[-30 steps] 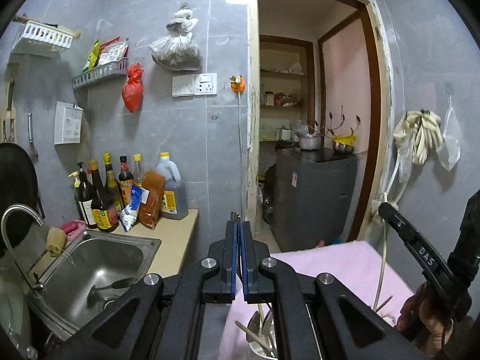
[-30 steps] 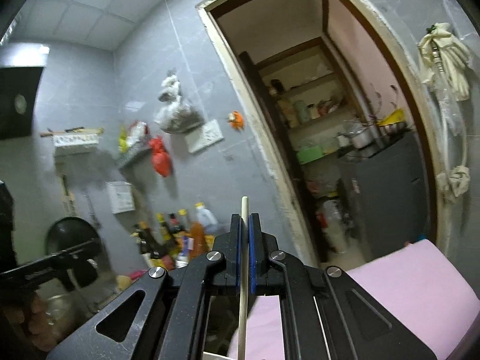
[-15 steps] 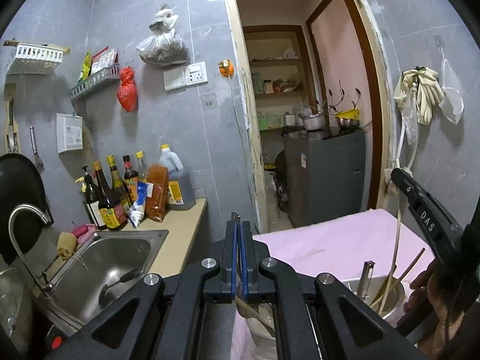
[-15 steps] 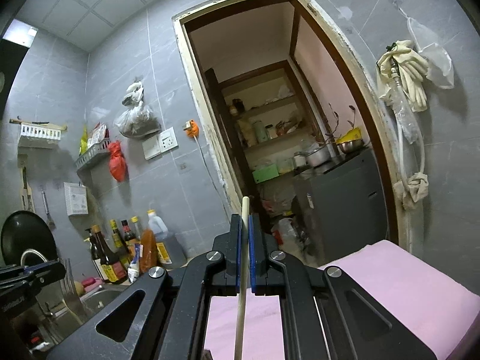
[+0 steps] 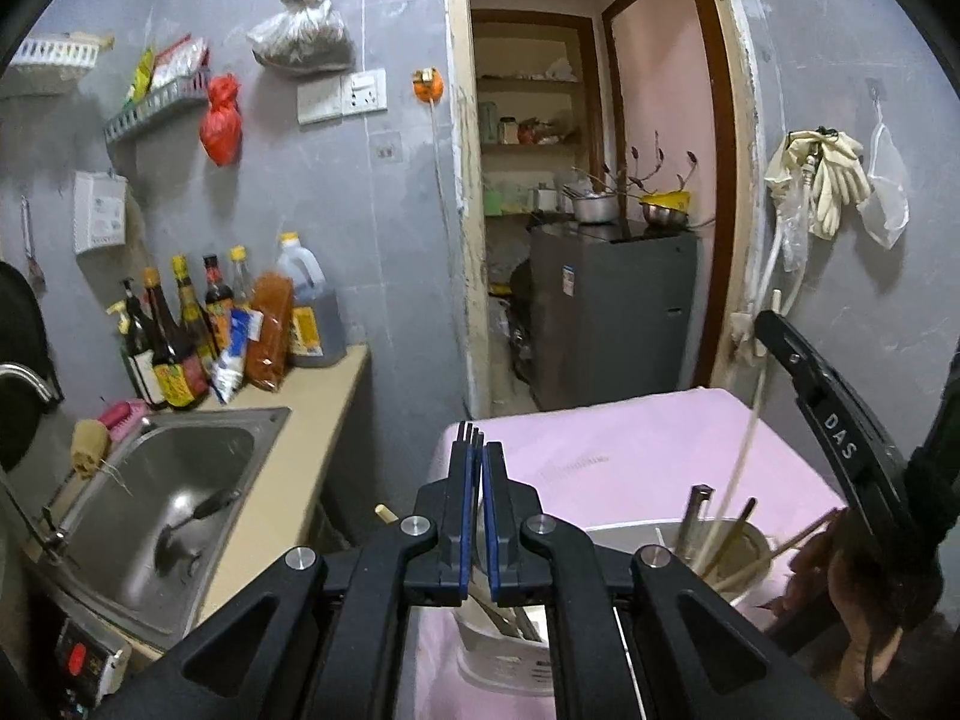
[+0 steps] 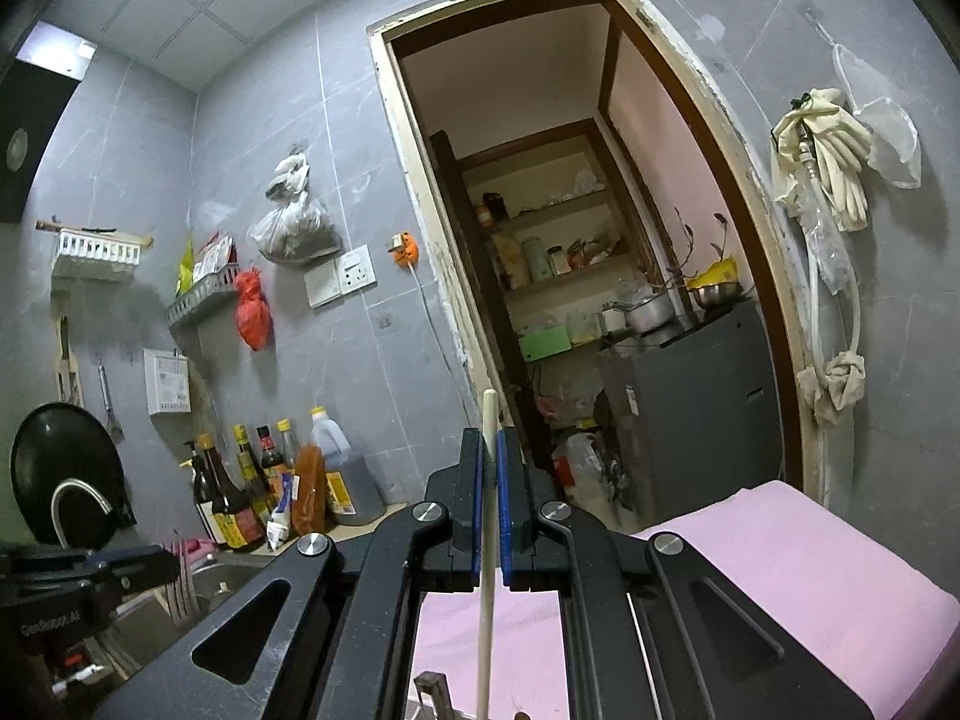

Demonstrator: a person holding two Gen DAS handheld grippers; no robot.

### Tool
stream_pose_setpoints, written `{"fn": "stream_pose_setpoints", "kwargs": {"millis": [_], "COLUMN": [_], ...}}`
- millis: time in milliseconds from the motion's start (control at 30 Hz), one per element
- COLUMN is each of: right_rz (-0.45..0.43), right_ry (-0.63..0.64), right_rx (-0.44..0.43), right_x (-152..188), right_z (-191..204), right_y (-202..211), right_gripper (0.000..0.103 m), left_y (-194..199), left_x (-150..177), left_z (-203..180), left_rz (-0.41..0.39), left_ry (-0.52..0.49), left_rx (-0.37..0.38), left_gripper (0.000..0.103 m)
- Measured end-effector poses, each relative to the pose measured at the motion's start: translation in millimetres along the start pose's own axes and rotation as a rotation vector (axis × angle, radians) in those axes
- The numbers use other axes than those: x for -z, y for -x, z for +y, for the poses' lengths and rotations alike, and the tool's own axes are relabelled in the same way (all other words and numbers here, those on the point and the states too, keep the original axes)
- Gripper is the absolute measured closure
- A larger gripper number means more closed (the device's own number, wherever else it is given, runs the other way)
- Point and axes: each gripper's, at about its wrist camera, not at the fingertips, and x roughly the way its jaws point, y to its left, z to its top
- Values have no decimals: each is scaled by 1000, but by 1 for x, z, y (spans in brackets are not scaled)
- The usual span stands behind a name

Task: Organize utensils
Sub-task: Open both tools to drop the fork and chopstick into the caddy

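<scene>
Both grippers clamped on utensils above the pink-covered table.

The right gripper (image 6: 491,456) pinched an upright pale chopstick (image 6: 487,546); the left gripper (image 5: 477,468) gripped a fork (image 5: 470,433), tines up, over a white utensil holder (image 5: 498,654) left of a steel bowl (image 5: 624,534) of chopsticks.

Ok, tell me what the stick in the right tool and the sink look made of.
Stick: pale, matte, even cream, probably wood or bamboo, a chopstick by its look. Sink: likely stainless steel, with a grey brushed sheen and soft reflections on its basin walls.
</scene>
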Motion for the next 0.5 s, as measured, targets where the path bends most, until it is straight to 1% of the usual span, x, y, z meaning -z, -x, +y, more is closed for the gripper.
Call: {"fn": "stream_pose_setpoints", "kwargs": {"millis": [133, 167, 233, 267, 300, 333, 400, 433, 500], "right_rz": [65, 89, 117, 124, 126, 127, 137, 140, 149], "right_ry": [10, 15, 15, 11, 8, 9, 21, 27, 36], "right_rx": [-12, -13, -15, -17, -21, -22, -26, -25, -26], "right_x": [4, 6, 7, 7, 6, 5, 1, -1, -6], "right_z": [-2, -3, -5, -6, -7, -7, -7, -7, -7], "right_y": [3, 4, 9, 11, 15, 18, 25, 28, 34], "right_gripper": [98, 97, 87, 73, 66, 66, 66, 66, 66], "left_y": [1, 1, 1, 1, 1, 1, 2, 4, 8], "left_x": [1, 1, 2, 2, 2, 3, 2, 2, 1], "left_z": [6, 7, 9, 10, 12, 13, 16, 18, 23], "left_rz": [24, 31, 37, 42, 49, 52, 50, 45, 28], "left_ry": [36, 45, 58, 66, 81, 90, 121, 136, 174], "left_rx": [48, 62, 88, 101, 119, 124, 140, 147, 166], "left_gripper": [98, 98, 97, 97, 97, 95, 85, 78, 71]}}
